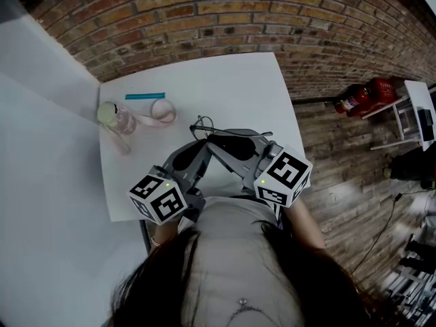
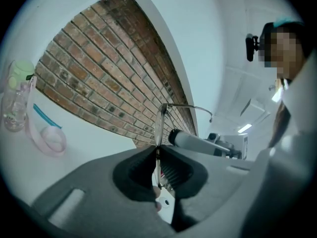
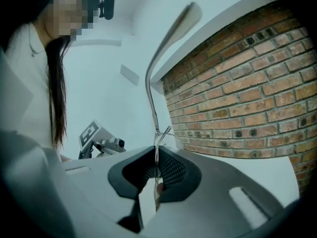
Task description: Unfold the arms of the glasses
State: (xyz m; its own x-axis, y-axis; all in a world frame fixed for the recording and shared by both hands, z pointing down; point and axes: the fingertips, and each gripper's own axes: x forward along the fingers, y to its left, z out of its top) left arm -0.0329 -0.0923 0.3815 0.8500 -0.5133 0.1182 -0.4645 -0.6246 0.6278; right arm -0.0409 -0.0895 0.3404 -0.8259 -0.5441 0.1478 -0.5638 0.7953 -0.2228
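Thin wire-rimmed glasses [image 1: 204, 125] are held above the white table [image 1: 225, 87], between my two grippers. The left gripper [image 1: 197, 157] is shut on the frame; in the left gripper view [image 2: 157, 155] the rim [image 2: 159, 125] rises edge-on out of the jaws, with one arm [image 2: 190, 107] sticking out to the right. My right gripper [image 1: 228, 145] is shut on the glasses too. In the right gripper view [image 3: 156, 155] a long arm [image 3: 152, 78] stands up from the jaws. Both grippers point inward, close together.
A clear bottle with a green cap [image 1: 114, 118] lies at the table's left. Beside it are a pink loop [image 1: 162, 111] and a blue stick [image 1: 144, 96]. A brick wall [image 1: 204, 12] runs behind. A red fire extinguisher [image 1: 360, 97] lies on the wooden floor, right.
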